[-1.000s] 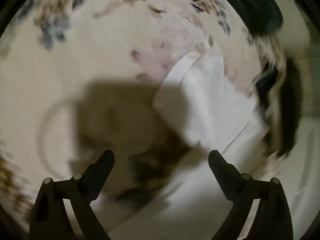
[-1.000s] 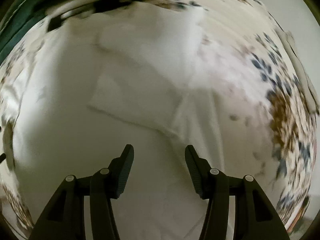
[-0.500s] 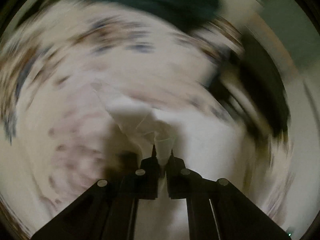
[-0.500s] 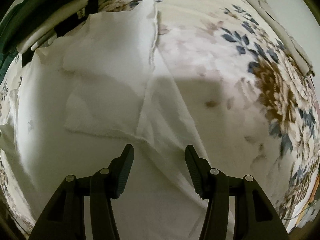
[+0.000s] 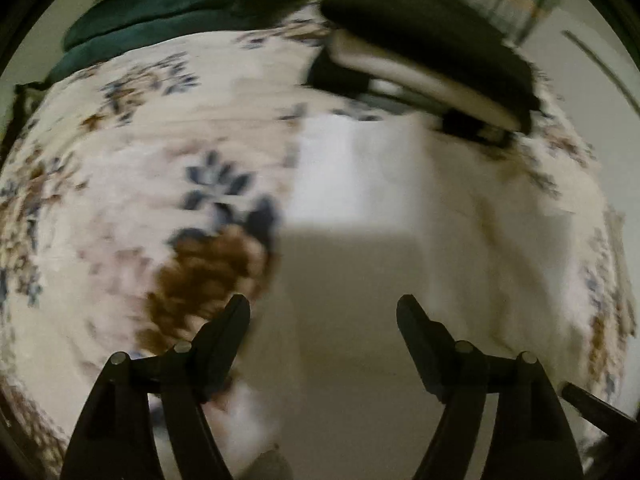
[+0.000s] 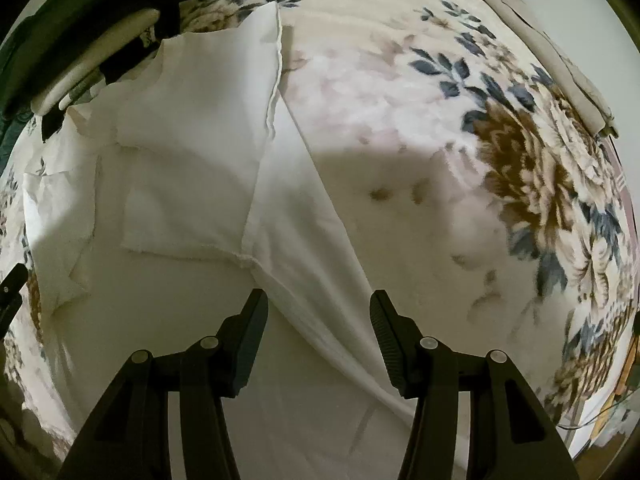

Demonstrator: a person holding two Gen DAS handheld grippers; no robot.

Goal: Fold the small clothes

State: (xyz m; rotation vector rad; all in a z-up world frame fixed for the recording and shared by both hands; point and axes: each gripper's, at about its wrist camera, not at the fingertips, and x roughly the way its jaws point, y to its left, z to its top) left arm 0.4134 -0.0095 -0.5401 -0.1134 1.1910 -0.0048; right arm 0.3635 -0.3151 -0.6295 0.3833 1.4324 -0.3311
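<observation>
A white garment (image 6: 192, 184) lies spread on a floral blanket (image 6: 440, 120), with one part folded over its middle and a hemmed edge running down toward me. It also shows in the left wrist view (image 5: 380, 240), blurred. My right gripper (image 6: 318, 308) is open just above the garment's right edge, holding nothing. My left gripper (image 5: 323, 316) is open above the garment's left edge, holding nothing.
A stack of folded dark and light clothes (image 5: 424, 52) lies beyond the garment; it also shows at the right wrist view's upper left (image 6: 88, 36). A dark green cushion (image 5: 192, 4) lies at the far left. A folded beige cloth (image 6: 552, 64) lies at the blanket's right edge.
My left gripper was shut on a bit of the white cloth half a second ago; now it is open and pulled back. My right gripper stayed open and hardly moved.
</observation>
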